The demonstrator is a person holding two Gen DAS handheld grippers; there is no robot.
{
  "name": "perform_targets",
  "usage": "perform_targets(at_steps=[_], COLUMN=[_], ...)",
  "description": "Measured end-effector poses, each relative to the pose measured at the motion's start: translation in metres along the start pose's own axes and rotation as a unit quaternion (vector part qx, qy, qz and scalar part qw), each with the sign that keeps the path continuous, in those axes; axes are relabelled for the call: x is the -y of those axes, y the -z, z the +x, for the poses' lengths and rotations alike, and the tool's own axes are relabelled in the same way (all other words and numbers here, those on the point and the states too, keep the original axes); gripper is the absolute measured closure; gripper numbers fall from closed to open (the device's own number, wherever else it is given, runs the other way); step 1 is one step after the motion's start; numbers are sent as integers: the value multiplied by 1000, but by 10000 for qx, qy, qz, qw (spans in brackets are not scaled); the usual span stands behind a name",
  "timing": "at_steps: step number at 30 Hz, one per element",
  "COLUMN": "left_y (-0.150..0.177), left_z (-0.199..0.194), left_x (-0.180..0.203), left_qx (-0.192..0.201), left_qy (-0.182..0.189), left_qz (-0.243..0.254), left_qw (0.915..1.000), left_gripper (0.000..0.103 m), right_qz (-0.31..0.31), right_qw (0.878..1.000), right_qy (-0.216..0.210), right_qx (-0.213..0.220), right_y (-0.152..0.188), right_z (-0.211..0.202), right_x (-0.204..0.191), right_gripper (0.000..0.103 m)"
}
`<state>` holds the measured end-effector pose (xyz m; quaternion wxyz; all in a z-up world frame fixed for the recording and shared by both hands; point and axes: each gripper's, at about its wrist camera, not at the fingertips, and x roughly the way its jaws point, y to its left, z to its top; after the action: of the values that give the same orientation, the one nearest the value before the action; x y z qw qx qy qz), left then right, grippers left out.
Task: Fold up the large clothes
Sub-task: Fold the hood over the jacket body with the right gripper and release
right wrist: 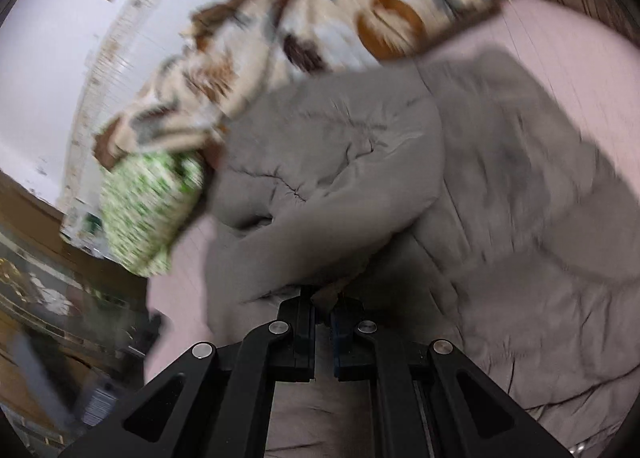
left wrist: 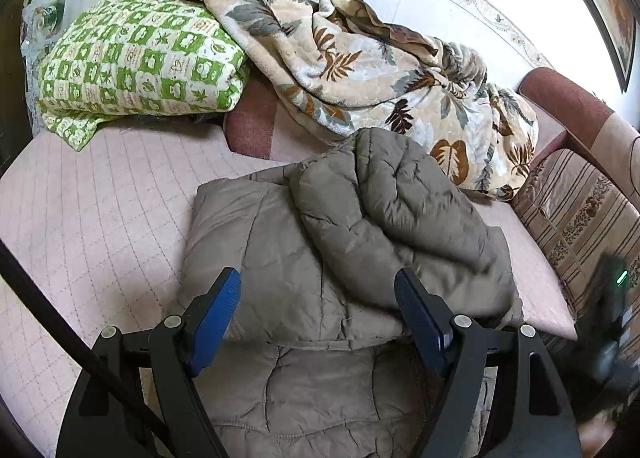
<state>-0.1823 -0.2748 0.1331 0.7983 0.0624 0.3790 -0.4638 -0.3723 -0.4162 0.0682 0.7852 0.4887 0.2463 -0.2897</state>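
A grey-brown quilted jacket [left wrist: 304, 242] lies partly folded on the pink quilted bed cover [left wrist: 88, 226], with a sleeve [left wrist: 392, 210] laid across its top. My left gripper [left wrist: 318, 298] is open, its blue pads [left wrist: 216, 314] on either side of the jacket's near fold, just above it. In the blurred, tilted right wrist view the right gripper [right wrist: 323, 298] is shut on a fold of the jacket [right wrist: 332, 162] and holds that part lifted.
A green-and-white checked folded quilt [left wrist: 136, 58] and a beige leaf-print blanket [left wrist: 360, 70] lie at the back of the bed against the wall. A striped sofa arm [left wrist: 576, 210] stands at the right. A dark cable [left wrist: 60, 310] crosses the lower left.
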Motion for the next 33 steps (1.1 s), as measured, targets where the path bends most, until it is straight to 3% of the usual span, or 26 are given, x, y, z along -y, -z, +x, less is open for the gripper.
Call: perform_targets(at_steps=[3, 7, 8, 11, 15, 21, 25, 27, 33], left_y=[2, 3, 3, 4, 3, -3, -4, -2, 4], left_z=[6, 12, 14, 17, 19, 22, 32, 40, 70], left_x=[2, 5, 6, 8, 10, 20, 30, 37, 57], left_qx=[-55, -93, -107, -125, -86, 22, 61, 70, -80], left_qy=[-24, -56, -50, -64, -38, 38, 53, 41, 48], left_qz=[28, 74, 75, 109, 75, 39, 35, 91, 302], left_qw=[10000, 9999, 9999, 9998, 9999, 10000, 10000, 9999, 9995], left_gripper=[25, 25, 25, 25, 25, 25, 25, 25, 25], right_qz=[-128, -248, -263, -509, -981, -2014, -2489, -2497, -2653], right_qw=[9996, 9994, 9993, 9976, 9941, 9778, 9639, 9631, 9593], right_qy=[214, 149, 98, 115, 54, 5, 559, 684, 851], right_qx=[-117, -182, -230, -458, -452, 583, 757, 739, 468], right_y=[12, 11, 10, 10, 17, -22, -55, -62, -46], right_z=[22, 32, 31, 20, -13, -59, -26, -8, 29], right_x=[14, 26, 27, 26, 21, -22, -39, -35, -16], right_gripper=[97, 94, 91, 66, 65, 65, 65, 65, 65])
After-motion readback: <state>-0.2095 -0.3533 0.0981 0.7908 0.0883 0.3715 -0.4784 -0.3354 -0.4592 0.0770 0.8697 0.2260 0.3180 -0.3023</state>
